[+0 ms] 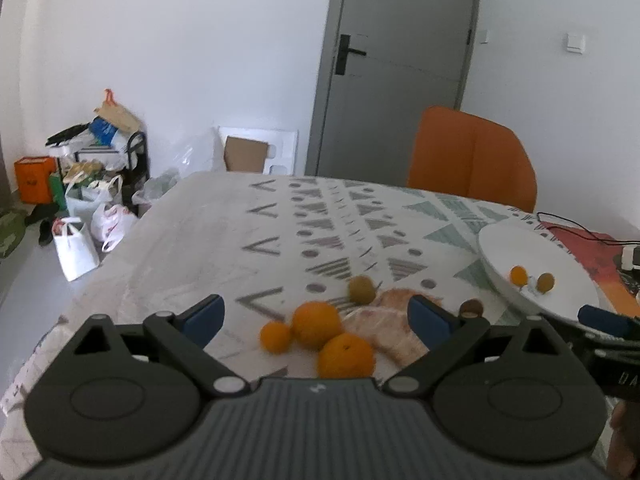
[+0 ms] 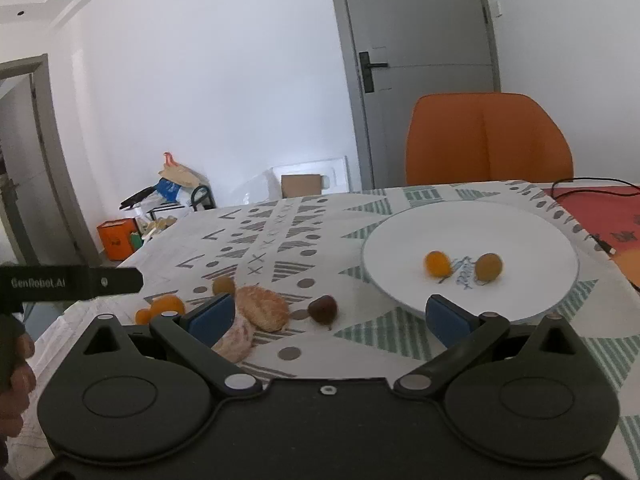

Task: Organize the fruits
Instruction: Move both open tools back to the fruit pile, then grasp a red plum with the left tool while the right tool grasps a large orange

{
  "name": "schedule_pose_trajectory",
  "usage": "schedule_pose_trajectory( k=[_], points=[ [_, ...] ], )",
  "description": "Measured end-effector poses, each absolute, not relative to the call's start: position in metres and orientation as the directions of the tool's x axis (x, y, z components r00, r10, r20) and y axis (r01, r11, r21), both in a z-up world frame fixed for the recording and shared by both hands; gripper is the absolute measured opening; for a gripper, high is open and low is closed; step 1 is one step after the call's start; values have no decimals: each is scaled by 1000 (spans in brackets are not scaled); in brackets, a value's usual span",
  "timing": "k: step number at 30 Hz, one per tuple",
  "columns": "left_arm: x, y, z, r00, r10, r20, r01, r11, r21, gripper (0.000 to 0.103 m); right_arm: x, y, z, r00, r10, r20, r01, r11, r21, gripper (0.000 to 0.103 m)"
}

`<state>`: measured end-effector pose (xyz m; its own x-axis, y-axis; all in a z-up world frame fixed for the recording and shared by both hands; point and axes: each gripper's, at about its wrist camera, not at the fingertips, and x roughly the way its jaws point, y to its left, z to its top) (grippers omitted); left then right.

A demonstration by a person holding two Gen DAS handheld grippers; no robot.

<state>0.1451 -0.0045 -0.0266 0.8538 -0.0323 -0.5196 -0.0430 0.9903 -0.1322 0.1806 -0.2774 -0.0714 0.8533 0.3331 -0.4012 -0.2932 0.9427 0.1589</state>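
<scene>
My left gripper (image 1: 316,320) is open above a cluster of three oranges: a small one (image 1: 275,336), a larger one (image 1: 316,324) and a nearer one (image 1: 346,356). A green kiwi (image 1: 361,289), peeled pomelo pieces (image 1: 394,320) and a brown fruit (image 1: 471,307) lie beside them. My right gripper (image 2: 328,318) is open and empty above the table, with the brown fruit (image 2: 322,309) between its fingers and the pomelo pieces (image 2: 262,307) at its left finger. The white plate (image 2: 520,236) holds a small orange (image 2: 437,263) and a yellowish kiwi (image 2: 488,267).
The table carries a patterned cloth (image 1: 280,220). An orange chair (image 2: 486,140) stands at the far side before a grey door (image 2: 420,40). A black cable (image 2: 592,188) and red mat (image 2: 600,216) lie at the right. Bags and boxes (image 1: 84,192) clutter the floor at left.
</scene>
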Motion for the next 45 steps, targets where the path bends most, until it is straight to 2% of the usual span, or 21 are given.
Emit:
schedule_pose_trajectory(
  k=[3,6,9,11,15,17,22,31,42,44,45],
  points=[
    [140,1,-33,851,-37,-523,-48,988,-148,95,181,-271,-73,842,353,-408,-313,935,164,103],
    [135,7,-38,850,-37,-525,-56,986,-160,87,181,-267,-73,832,371,-413,-331,929,168,103],
    [132,12,-43,843,-43,-536,-62,982,-177,75,179,-260,-74,822,392,-413,-358,920,161,103],
    [132,15,-48,833,-56,-550,-63,979,-195,61,179,-255,-73,818,401,-413,-373,915,151,103],
    [133,18,-60,811,-70,-580,-69,974,-214,48,179,-247,-75,802,423,-420,-403,904,142,102],
    [133,20,-65,802,-77,-592,-69,973,-221,38,181,-244,-76,792,428,-435,-409,901,142,101],
    [127,24,-73,803,-61,-593,-77,976,-205,21,188,-232,-79,748,466,-473,-451,879,153,82],
    [123,38,-70,811,-64,-581,-92,968,-235,21,191,-197,-84,681,527,-508,-536,832,144,67],
    [116,55,-63,831,-26,-556,-132,962,-241,21,199,-167,-85,645,557,-524,-585,800,131,64],
    [115,58,-63,834,-24,-552,-140,957,-253,21,202,-161,-87,638,553,-536,-591,798,121,60],
    [115,60,-63,835,-25,-550,-142,955,-259,21,204,-157,-88,632,554,-543,-595,795,117,56]
  ],
)
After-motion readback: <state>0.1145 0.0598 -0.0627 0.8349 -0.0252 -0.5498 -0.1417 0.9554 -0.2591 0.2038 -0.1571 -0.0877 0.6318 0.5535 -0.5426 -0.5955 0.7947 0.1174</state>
